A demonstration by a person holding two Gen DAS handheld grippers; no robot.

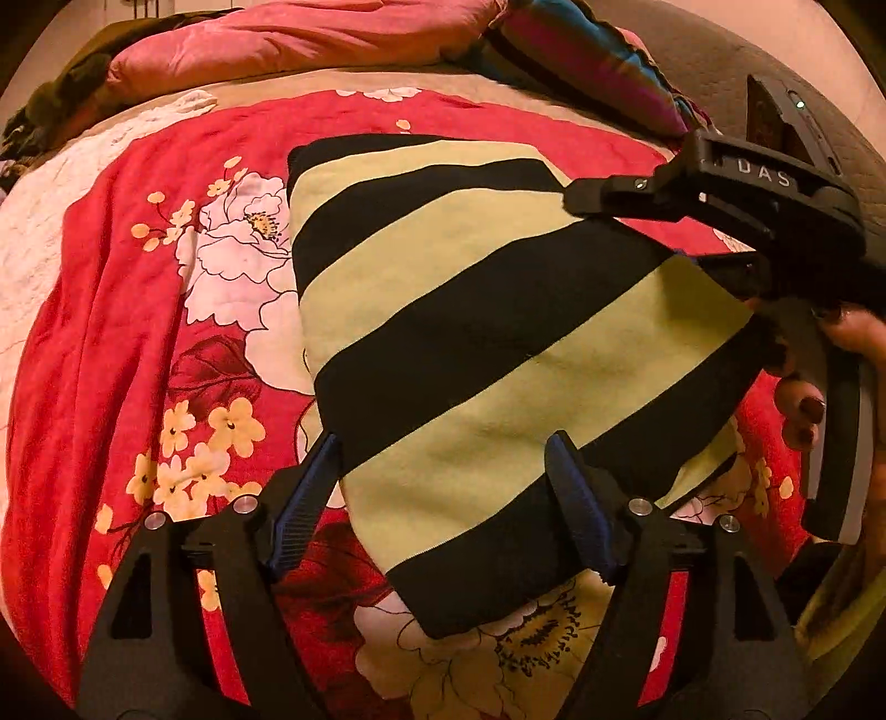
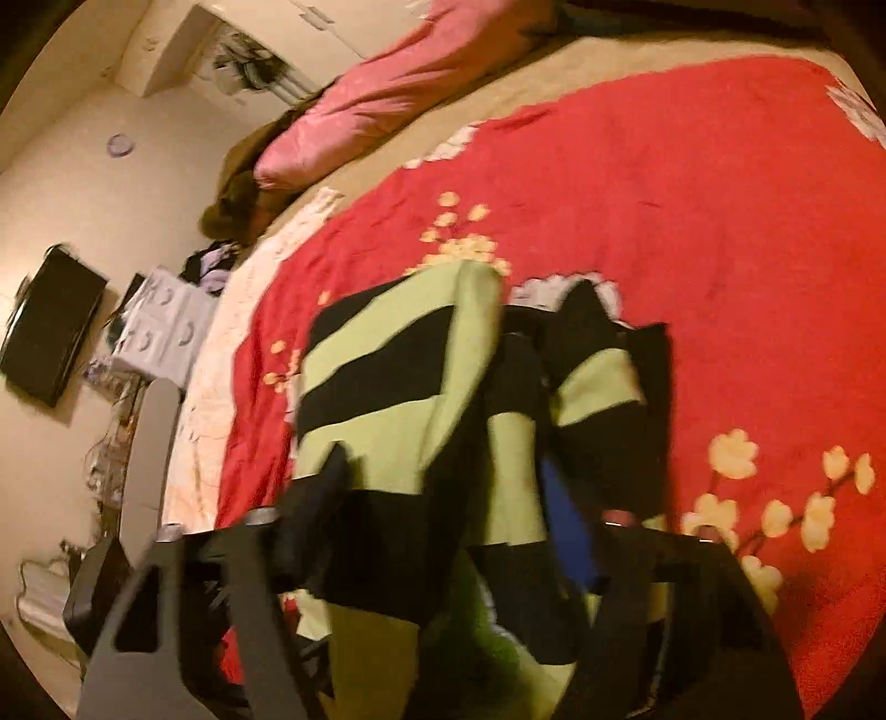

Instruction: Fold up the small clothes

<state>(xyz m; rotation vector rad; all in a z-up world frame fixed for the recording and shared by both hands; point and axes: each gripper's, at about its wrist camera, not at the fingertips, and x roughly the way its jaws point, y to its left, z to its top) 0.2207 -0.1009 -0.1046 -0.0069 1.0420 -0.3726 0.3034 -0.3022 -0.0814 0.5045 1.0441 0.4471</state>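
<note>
A small garment with broad black and pale green stripes lies folded into a rough rectangle on the red floral bedspread. My left gripper is open just above the garment's near edge, with one blue-padded finger off its left side and the other over it. My right gripper reaches in from the right over the garment's far right corner. In the blurred right wrist view the striped garment fills the space between the right gripper's spread fingers, one blue pad showing. I cannot tell whether it touches the cloth.
A pink pillow and a striped multicoloured pillow lie at the head of the bed. A dark olive cloth sits at the far left corner. In the right wrist view, a white drawer unit and wall-mounted black screen stand beside the bed.
</note>
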